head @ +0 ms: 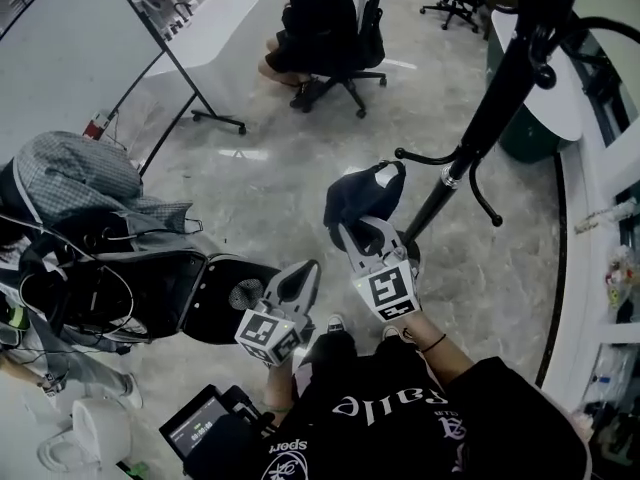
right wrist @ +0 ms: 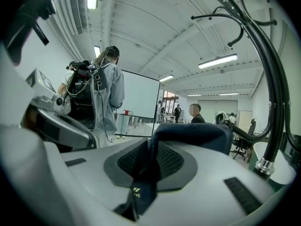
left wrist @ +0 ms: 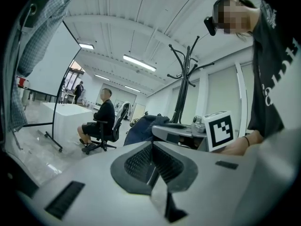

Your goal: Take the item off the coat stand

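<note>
We have the dark blue item (head: 362,196) clamped in the right gripper (head: 363,230), just beneath a hook of the coat stand (head: 497,98) — next we draw it clear. The left gripper (head: 303,271) is closed, empty.

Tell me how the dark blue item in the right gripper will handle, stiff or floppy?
Probably floppy: the dark blue item sags and folds around where the right gripper pinches it. Likely light, since one thin pinch of cloth seems to carry the whole thing. It may well swing when moved.
</note>
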Available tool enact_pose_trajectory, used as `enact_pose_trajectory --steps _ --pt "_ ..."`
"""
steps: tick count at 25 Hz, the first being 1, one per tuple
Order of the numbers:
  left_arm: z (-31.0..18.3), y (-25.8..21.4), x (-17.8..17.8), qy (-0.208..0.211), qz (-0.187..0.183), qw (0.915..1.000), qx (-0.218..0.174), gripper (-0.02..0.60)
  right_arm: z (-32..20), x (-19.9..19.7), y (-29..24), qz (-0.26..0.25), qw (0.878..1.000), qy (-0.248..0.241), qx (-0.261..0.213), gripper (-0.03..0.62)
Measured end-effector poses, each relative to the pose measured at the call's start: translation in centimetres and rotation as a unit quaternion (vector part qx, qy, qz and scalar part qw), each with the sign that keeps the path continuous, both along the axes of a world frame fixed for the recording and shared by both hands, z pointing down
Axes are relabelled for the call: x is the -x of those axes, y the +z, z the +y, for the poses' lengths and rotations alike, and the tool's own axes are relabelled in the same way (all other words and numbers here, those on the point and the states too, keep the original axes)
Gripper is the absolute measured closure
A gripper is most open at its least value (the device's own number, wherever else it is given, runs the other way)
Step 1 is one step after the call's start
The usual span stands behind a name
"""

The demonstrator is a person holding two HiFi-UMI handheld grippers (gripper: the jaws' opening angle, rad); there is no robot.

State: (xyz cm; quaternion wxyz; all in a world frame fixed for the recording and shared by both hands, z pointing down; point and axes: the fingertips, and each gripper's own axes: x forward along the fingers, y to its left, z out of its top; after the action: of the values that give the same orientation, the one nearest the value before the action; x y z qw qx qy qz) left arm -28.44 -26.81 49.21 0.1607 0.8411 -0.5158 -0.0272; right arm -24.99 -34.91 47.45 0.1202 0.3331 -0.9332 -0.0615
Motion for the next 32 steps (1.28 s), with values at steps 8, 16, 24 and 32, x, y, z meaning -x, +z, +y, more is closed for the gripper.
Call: enact_pose_trajectory --steps 8,16,24,32 --pt "3.8 0.2 -6.5 -0.059 0.016 0.9980 0.014 0.578 4.7 -5.2 1.0 0.012 0.996 -0.087 0.012 0.524" --pt "8.3 1.5 -12.6 -0.072 0.022 0.9964 0.039 0.578 9.6 -9.9 2.7 0.021 0.991 -0.130 0.037 0.524" --pt "10.6 0.2 -14.5 -0.073 0.014 0.9971 0.017 0.578 13.4 -13.4 2.9 0.015 0.991 -0.124 0.050 0.525" --pt "19.4 0.2 -16.1 -0.082 0.015 0.9965 0.007 0.578 20.5 -16.1 2.3 0.006 0.992 -0.112 0.048 0.525"
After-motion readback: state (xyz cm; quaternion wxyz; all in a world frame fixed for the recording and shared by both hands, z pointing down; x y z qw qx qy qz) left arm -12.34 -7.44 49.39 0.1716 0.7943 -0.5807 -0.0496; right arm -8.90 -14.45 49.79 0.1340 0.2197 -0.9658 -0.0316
